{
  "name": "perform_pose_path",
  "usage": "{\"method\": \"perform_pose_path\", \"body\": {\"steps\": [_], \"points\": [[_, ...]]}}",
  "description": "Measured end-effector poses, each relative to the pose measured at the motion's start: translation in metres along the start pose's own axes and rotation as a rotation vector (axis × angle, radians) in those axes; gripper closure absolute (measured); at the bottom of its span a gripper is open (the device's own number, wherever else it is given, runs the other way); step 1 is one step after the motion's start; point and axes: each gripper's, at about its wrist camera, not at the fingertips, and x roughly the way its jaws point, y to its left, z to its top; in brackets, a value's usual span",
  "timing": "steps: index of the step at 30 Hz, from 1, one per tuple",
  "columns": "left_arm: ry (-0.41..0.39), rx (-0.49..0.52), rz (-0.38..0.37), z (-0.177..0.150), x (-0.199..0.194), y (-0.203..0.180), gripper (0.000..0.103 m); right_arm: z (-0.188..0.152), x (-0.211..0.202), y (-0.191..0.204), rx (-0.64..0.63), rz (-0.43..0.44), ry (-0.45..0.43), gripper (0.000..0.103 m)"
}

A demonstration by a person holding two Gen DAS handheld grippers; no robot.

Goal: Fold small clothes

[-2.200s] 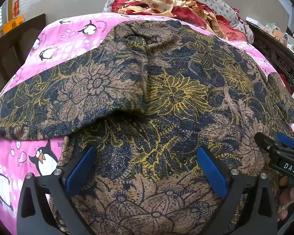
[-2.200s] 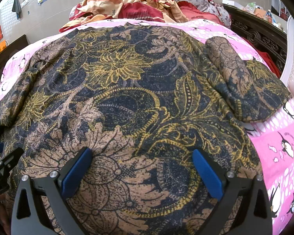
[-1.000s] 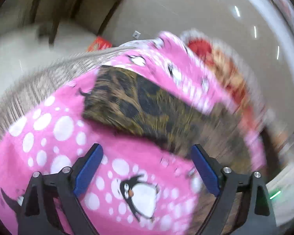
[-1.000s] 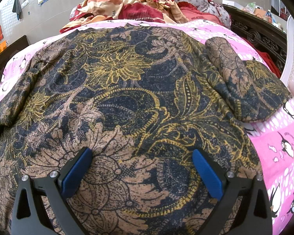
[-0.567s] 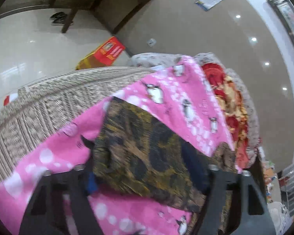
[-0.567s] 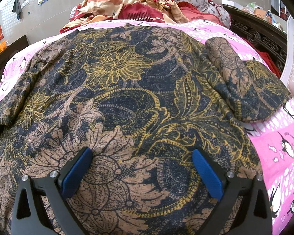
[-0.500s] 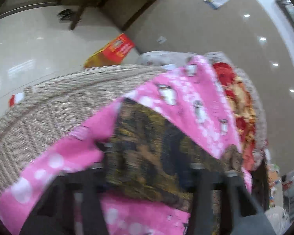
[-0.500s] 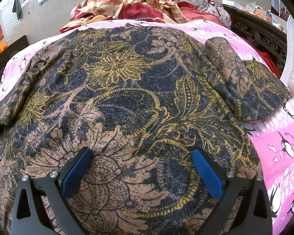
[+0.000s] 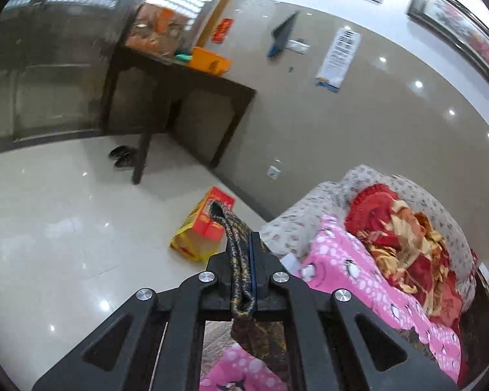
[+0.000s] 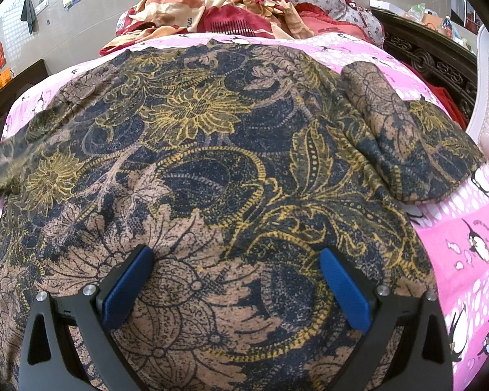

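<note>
A dark floral garment [image 10: 212, 163] in navy, tan and yellow lies spread across the pink penguin bedspread [image 10: 466, 234]. Its right sleeve [image 10: 391, 137] is folded in on the right. My right gripper [image 10: 236, 290] is open, its blue pads just above the garment's lower part. My left gripper [image 9: 244, 251] is shut on the garment's left sleeve edge [image 9: 236, 260] and holds it lifted, pointing out over the floor. The pinched cloth sticks out past the fingertips and hangs down below the jaws.
A heap of red and orange bedding [image 10: 231, 9] lies at the head of the bed, also in the left wrist view [image 9: 401, 234]. A dark carved headboard [image 10: 433, 62] is at right. Beside the bed are tiled floor, a red-yellow box [image 9: 202, 228] and a dark table [image 9: 179, 78].
My left gripper moved to the left sleeve, shut on its edge and lifted it, swinging to face the room. The garment's left edge shifted. The right gripper stayed still.
</note>
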Motion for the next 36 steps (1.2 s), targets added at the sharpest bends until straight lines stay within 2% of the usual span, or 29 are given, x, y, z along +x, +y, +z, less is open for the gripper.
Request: {"method": "perform_pose_path", "body": {"steps": [2,5,6,7,9,12,13,15,17,19,22,23,26,28,29,31,32,33,35,36], "points": [[0.037,0.052,-0.071,-0.012,0.008,-0.026,0.103,-0.001,0.000,-0.001,0.000,0.000,0.000,0.000],[0.147,0.117,-0.241,-0.055,0.029,-0.082,0.103,0.000,0.000,-0.001,0.000,0.001,0.000,0.000],[0.205,0.149,-0.322,-0.081,0.039,-0.114,0.103,0.000,0.000,0.000,0.000,0.000,0.000,0.000],[0.232,0.172,-0.365,-0.095,0.044,-0.134,0.103,0.000,0.000,-0.001,0.000,0.000,0.000,0.000],[0.309,0.261,-0.486,-0.144,0.051,-0.190,0.103,0.000,0.000,0.000,0.001,0.002,0.000,0.000],[0.435,0.357,-0.614,-0.222,0.060,-0.256,0.103,0.000,0.000,-0.001,0.001,0.001,0.000,0.000],[0.463,0.374,-0.630,-0.239,0.063,-0.268,0.103,0.000,0.000,0.000,0.001,0.001,0.000,0.000],[0.542,0.445,-0.615,-0.285,0.075,-0.286,0.103,-0.001,0.000,-0.001,0.002,0.003,0.001,0.000],[0.622,0.473,-0.600,-0.312,0.085,-0.288,0.103,0.000,0.000,0.000,0.001,0.001,0.002,0.000],[0.672,0.487,-0.589,-0.327,0.083,-0.276,0.103,0.000,-0.001,0.000,0.002,0.003,0.007,0.000],[0.682,0.465,-0.627,-0.326,0.064,-0.257,0.094,0.010,-0.005,0.003,-0.001,-0.001,0.078,0.005],[0.673,0.474,-0.634,-0.323,0.058,-0.251,0.092,0.017,-0.010,0.004,0.014,0.025,0.082,0.010],[0.618,0.534,-0.586,-0.320,0.037,-0.216,0.092,0.047,-0.030,0.018,0.041,0.169,0.011,0.010],[0.616,0.526,-0.556,-0.319,0.038,-0.192,0.092,0.065,-0.029,0.041,0.006,0.337,-0.005,0.010],[0.624,0.491,-0.558,-0.321,0.039,-0.184,0.092,0.070,-0.024,0.052,-0.023,0.404,0.002,0.011],[0.590,0.459,-0.532,-0.315,0.035,-0.175,0.092,0.076,-0.010,0.077,-0.082,0.516,-0.002,0.021],[0.584,0.457,-0.513,-0.316,0.034,-0.174,0.092,0.076,-0.002,0.088,-0.109,0.543,-0.002,0.030],[0.580,0.462,-0.510,-0.317,0.034,-0.175,0.092,0.077,0.010,0.098,-0.138,0.559,0.017,0.040],[0.573,0.452,-0.513,-0.317,0.034,-0.172,0.092,0.075,0.036,0.112,-0.162,0.528,0.077,0.058],[0.572,0.442,-0.518,-0.318,0.034,-0.171,0.092,0.075,0.045,0.113,-0.147,0.530,0.091,0.059]]}}
